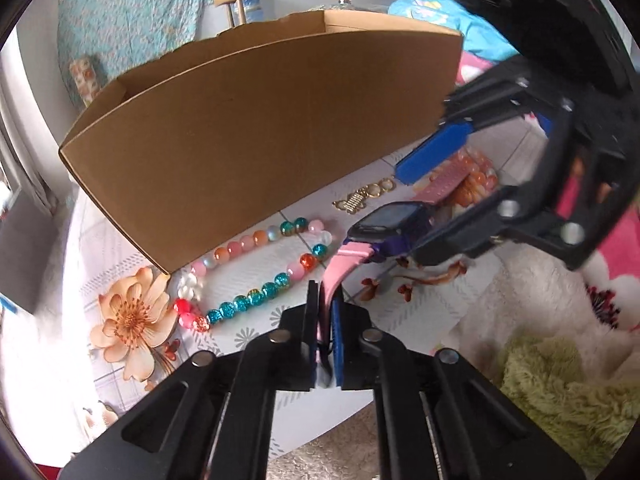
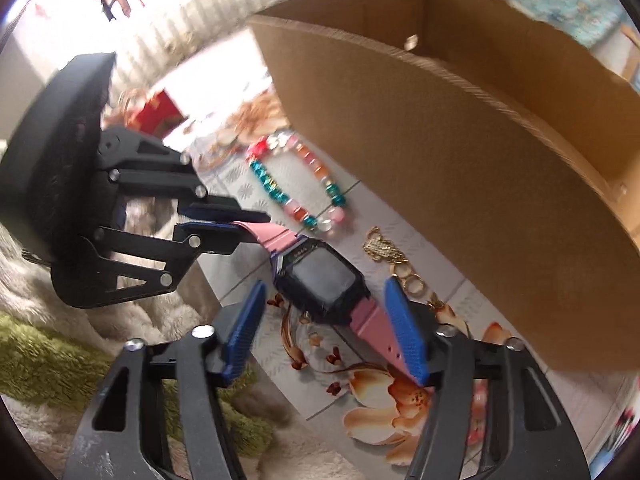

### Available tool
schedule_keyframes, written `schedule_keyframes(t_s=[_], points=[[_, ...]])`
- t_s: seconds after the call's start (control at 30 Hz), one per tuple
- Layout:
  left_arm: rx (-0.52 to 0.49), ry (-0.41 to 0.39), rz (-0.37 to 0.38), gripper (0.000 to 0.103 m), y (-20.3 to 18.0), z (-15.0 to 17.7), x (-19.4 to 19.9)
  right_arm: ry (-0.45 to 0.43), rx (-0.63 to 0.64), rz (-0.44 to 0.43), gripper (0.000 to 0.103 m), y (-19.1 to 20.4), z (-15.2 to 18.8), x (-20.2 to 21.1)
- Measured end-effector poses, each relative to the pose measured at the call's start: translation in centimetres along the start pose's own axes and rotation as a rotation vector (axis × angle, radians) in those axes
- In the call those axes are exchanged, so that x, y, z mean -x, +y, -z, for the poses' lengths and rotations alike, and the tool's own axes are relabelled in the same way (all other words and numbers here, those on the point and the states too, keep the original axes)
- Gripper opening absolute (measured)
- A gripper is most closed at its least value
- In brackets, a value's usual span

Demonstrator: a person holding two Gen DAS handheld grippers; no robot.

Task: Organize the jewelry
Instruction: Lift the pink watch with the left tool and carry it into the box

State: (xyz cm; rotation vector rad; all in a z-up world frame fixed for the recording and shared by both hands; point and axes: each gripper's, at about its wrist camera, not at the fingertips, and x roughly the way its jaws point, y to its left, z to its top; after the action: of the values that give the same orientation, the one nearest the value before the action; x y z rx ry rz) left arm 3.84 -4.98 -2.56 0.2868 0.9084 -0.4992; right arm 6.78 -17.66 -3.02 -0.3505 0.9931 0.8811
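The left gripper (image 1: 325,320) is pinching one end of the pink strap of a watch (image 2: 320,280), its fingers (image 1: 310,320) drawn almost together with the strap squeezed between the blue pads. The right gripper (image 2: 334,332) is hovering at the other end with its fingers (image 2: 404,336) standing wide; the far strap end is lying between them, against one pad, without being clamped. The watch is stretching across the flowered surface (image 2: 248,192), just in front of the cardboard box (image 1: 260,128), with a bead necklace (image 1: 256,272) and a gold chain (image 2: 380,248) lying near it, close to the box wall.

The watch is likely light, but its weight is sitting in the hard, dark case, so it will probably be sagging and swinging when carried by one strap. The strap looks soft, rubbery and bendy, giving good grip for the pads. The screen seems smooth and scratch-prone, so the strap close to the case appears the safer place to hold.
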Motion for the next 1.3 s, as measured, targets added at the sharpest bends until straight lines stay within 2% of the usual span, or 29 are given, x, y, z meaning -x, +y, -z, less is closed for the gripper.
schedule_keyframes(t_s=[0.07,0.17,0.27,0.33,0.4,0.53,0.57,0.67,0.83,0.97,1.13,1.3], points=[[0.017,0.008,0.013,0.004,0.9,-0.6,-0.3,-0.038,-0.039,0.025,0.066,-0.3,0.8,0.8],[0.028,0.013,0.025,0.004,1.0,-1.2,-0.5,-0.069,-0.066,0.120,0.064,-0.1,2.0,1.8],[0.032,0.016,0.031,0.004,0.9,-2.1,-0.9,-0.061,-0.051,0.251,0.046,0.2,2.8,1.8],[0.031,0.015,0.030,0.004,1.0,-2.4,-1.0,-0.047,-0.010,0.342,0.039,0.5,3.4,1.6],[0.033,0.014,0.032,0.004,1.4,-1.1,-0.4,-0.040,0.030,0.390,0.032,1.0,3.6,1.1],[0.034,0.013,0.030,0.004,1.0,-0.7,-0.7,-0.019,0.095,0.470,0.022,2.4,3.6,-0.6],[0.033,0.012,0.029,0.004,0.7,-0.5,-0.5,-0.011,0.121,0.495,0.015,2.7,3.7,-1.1],[0.021,0.006,0.020,0.004,0.2,-0.2,-0.3,-0.007,0.162,0.549,0.008,3.5,4.0,-2.1],[0.005,-0.012,0.003,0.004,-0.9,0.1,0.2,-0.066,0.158,0.610,0.002,4.3,4.7,-1.7],[0.002,-0.048,-0.003,0.004,-1.2,-0.3,1.4,-0.113,0.143,0.638,0.001,6.5,5.4,-0.6],[-0.018,-0.137,-0.019,0.004,-1.1,-1.8,4.4,-0.192,0.145,0.693,0.001,8.0,5.3,2.7],[-0.039,-0.249,-0.024,0.004,-0.8,-3.8,8.0,-0.323,0.148,0.775,0.001,9.8,4.5,7.5]])
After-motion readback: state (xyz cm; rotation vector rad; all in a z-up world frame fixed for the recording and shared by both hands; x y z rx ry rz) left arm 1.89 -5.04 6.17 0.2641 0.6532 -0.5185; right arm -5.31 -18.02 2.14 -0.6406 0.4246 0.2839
